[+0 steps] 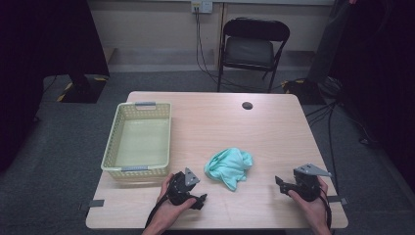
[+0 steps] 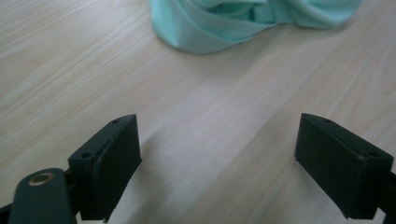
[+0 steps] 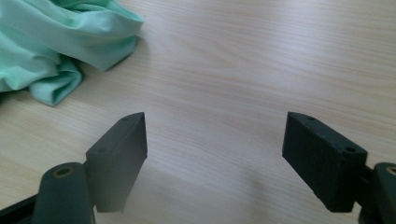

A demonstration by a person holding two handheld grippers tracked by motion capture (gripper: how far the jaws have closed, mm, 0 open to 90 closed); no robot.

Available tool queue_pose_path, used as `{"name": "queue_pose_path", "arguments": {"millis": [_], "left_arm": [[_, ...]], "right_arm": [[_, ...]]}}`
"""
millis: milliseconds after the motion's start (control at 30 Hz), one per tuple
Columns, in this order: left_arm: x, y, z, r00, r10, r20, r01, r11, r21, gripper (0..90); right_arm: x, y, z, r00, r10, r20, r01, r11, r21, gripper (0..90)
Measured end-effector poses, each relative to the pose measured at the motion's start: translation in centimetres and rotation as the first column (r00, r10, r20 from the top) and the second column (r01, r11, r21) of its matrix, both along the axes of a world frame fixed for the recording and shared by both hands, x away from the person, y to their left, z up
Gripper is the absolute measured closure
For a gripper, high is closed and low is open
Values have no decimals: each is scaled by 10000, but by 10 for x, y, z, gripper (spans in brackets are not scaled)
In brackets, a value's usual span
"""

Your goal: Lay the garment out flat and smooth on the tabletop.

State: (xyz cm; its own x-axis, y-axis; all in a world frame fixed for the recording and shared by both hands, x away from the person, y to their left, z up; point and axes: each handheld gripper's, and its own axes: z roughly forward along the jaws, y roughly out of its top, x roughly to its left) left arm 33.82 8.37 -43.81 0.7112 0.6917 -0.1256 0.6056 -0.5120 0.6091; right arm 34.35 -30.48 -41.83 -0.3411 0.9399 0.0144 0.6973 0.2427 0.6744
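Note:
A crumpled mint-green cloth (image 1: pixel 229 167) lies on the wooden table (image 1: pixel 274 132), right of centre near the front. My left gripper (image 1: pixel 198 192) rests low by the front edge, just left of the cloth, open with bare wood between its jaws. From the left gripper view the cloth (image 2: pixel 243 18) sits ahead of the jaws. My right gripper (image 1: pixel 280 185) is held to the right of the cloth, open and holding nothing. The cloth (image 3: pixel 56 42) lies at the upper left in the right gripper view, apart from the jaws.
A pale yellow plastic basket (image 1: pixel 113 142) with grey handles stands on the table's left side. A round cable hole (image 1: pixel 247 105) is near the far edge. A black folding chair (image 1: pixel 249 49) stands behind the table.

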Motion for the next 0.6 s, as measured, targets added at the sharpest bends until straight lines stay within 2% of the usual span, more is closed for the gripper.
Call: {"name": "queue_pose_path", "arguments": {"millis": [67, 167, 333, 500, 600], "left_arm": [[-1, -1, 4, 9997, -136, 182, 138, 9998, -122, 139], [-1, -2, 10, 9989, -116, 450, 125, 9997, -211, 129], [-1, -9, 18, 9973, -302, 667, 313, 9994, -165, 132], [4, -18, 23, 9963, -348, 783, 363, 9992, -176, 141], [7, -24, 25, 9951, -425, 894, 439, 9989, -141, 144]], "right_arm": [[0, 5, 3, 9994, 343, -57, -343, 9994, 59, 208], [-1, 14, 5, 9945, 973, -383, -966, 9951, 187, 179], [-4, 27, 14, 9883, 1509, -220, -1507, 9885, 113, 176], [-5, 38, 22, 9805, 1967, 22, -1967, 9800, 306, 262], [-2, 44, 22, 9771, 2118, -190, -2110, 9768, 354, 279]]}}
